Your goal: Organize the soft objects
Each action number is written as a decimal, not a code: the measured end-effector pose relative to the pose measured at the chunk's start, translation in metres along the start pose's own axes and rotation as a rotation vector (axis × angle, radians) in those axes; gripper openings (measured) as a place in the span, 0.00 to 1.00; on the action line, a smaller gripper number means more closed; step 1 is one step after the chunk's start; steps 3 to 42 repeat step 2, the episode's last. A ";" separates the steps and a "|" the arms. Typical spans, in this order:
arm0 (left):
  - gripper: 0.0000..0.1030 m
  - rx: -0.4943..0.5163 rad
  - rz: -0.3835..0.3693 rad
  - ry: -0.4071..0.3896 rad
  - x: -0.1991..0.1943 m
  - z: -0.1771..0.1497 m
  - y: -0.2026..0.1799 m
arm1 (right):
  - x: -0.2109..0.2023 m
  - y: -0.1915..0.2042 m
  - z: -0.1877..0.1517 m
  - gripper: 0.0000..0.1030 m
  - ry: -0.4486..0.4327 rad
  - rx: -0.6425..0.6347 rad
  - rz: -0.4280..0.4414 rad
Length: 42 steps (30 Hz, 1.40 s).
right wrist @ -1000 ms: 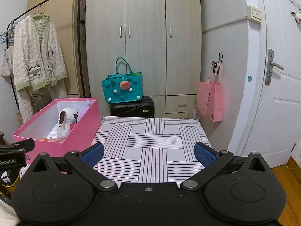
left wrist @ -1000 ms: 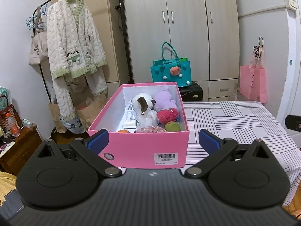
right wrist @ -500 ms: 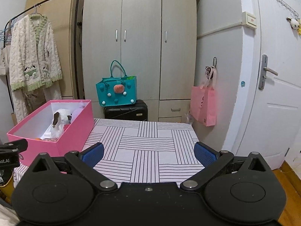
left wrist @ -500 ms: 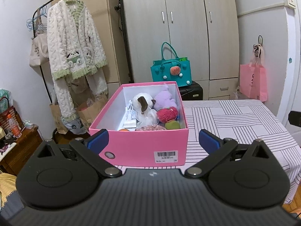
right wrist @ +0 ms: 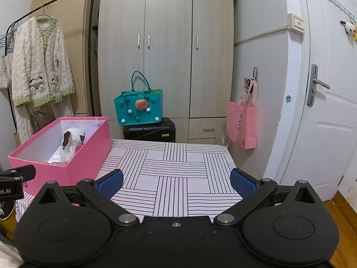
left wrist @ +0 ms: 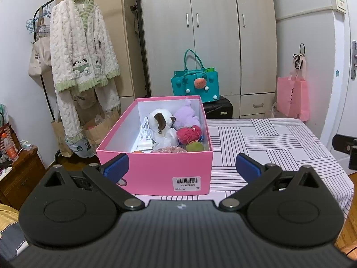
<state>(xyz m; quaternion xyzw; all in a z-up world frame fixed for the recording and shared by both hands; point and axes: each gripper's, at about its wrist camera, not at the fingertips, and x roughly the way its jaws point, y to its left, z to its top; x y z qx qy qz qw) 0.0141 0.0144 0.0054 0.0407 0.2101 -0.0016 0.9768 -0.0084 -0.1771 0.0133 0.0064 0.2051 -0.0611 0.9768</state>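
Observation:
A pink box [left wrist: 156, 174] stands on the left part of the striped table [left wrist: 267, 143]. Inside lie a white plush dog [left wrist: 161, 124], a purple plush [left wrist: 186, 117], a red plush [left wrist: 189, 134], a green ball [left wrist: 194, 147] and other small items. The box also shows in the right wrist view [right wrist: 87, 156], with the dog [right wrist: 72, 137] inside. My left gripper [left wrist: 181, 167] is open and empty, in front of the box's near wall. My right gripper [right wrist: 176, 182] is open and empty, above the near edge of the table [right wrist: 176, 169].
A teal bag [right wrist: 138, 107] sits on a black suitcase [right wrist: 149, 131] before the wardrobe [right wrist: 167, 51]. A pink tote [right wrist: 242, 125] hangs at the right beside a white door [right wrist: 323, 111]. A fluffy robe [left wrist: 78, 51] hangs on a rack at the left.
Both grippers have drawn back and risen a little from the table; the box and table look smaller and lower in view. Both stay open and empty.

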 end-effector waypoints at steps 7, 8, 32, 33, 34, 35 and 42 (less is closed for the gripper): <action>1.00 -0.002 0.002 -0.001 0.000 0.001 0.000 | 0.000 0.000 0.000 1.00 0.000 0.000 0.001; 1.00 -0.002 0.002 -0.001 0.000 0.001 0.000 | 0.000 0.000 0.000 1.00 0.000 0.000 0.001; 1.00 -0.002 0.002 -0.001 0.000 0.001 0.000 | 0.000 0.000 0.000 1.00 0.000 0.000 0.001; 1.00 -0.002 0.002 -0.001 0.000 0.001 0.000 | 0.000 0.000 0.000 1.00 0.000 0.000 0.001; 1.00 -0.002 0.002 -0.001 0.000 0.001 0.000 | 0.000 0.000 0.000 1.00 0.000 0.000 0.001; 1.00 -0.002 0.002 -0.001 0.000 0.001 0.000 | 0.000 0.000 0.000 1.00 0.000 0.000 0.001; 1.00 -0.002 0.002 -0.001 0.000 0.001 0.000 | 0.000 0.000 0.000 1.00 0.000 0.000 0.001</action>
